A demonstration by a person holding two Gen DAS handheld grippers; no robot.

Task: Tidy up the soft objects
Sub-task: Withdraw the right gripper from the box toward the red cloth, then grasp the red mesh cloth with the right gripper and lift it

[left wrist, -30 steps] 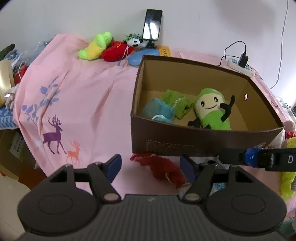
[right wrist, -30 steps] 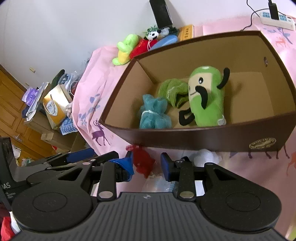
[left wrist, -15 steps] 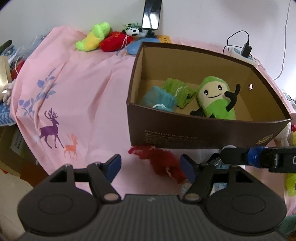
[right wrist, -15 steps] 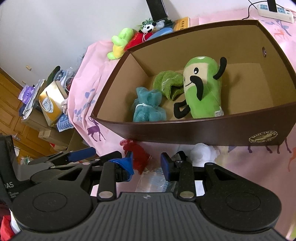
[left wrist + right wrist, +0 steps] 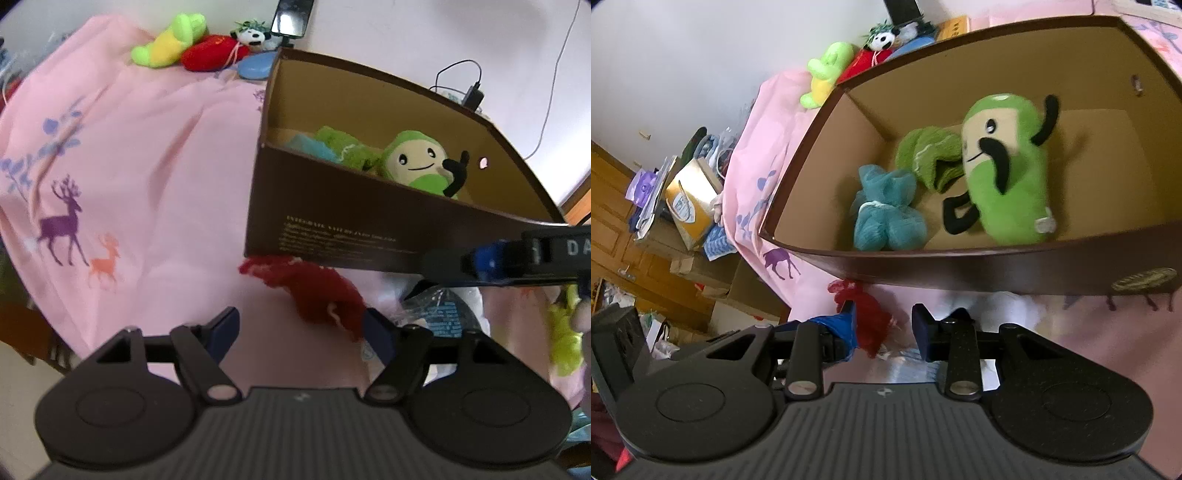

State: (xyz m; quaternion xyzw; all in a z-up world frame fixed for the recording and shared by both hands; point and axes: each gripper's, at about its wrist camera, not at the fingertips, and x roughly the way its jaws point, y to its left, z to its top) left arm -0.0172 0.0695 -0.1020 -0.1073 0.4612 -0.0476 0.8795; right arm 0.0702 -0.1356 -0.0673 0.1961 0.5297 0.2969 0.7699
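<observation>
Both wrist views, approach to the next item. Over the last second I have brought both claws lower and closer to the near wall of the brown cardboard box [image 5: 332, 236], so that less of its floor shows in the left wrist view than it did. My left claw [image 5: 304, 330] is opening; the red fluffy toy [image 5: 317, 291] lies on the pink deer-print cloth [image 5: 129, 166] just ahead of it, one end close to the right finger, and no pad presses on it. My right claw [image 5: 884, 326] is partly apart and holds nothing; the same red toy shows between and beyond its fingers.

I judge that the red toy, lying against the foot of the box's near wall, is the next soft object to go in, and that the left claw is being readied to take it.

Already in the box: a green plush figure [image 5: 1008, 173], a green knitted item [image 5: 934, 155] and a teal mesh puff [image 5: 886, 218], grouped toward its left half.

Surface and room: the cloth-covered worktop carries further plush toys [image 5: 192, 48] and a phone on a stand [image 5: 291, 16] along its far edge by a white wall. A crinkled plastic packet [image 5: 439, 314] lies beside the red toy. Wooden cabinets and stacked cartons [image 5: 690, 199] stand beyond the left edge.
</observation>
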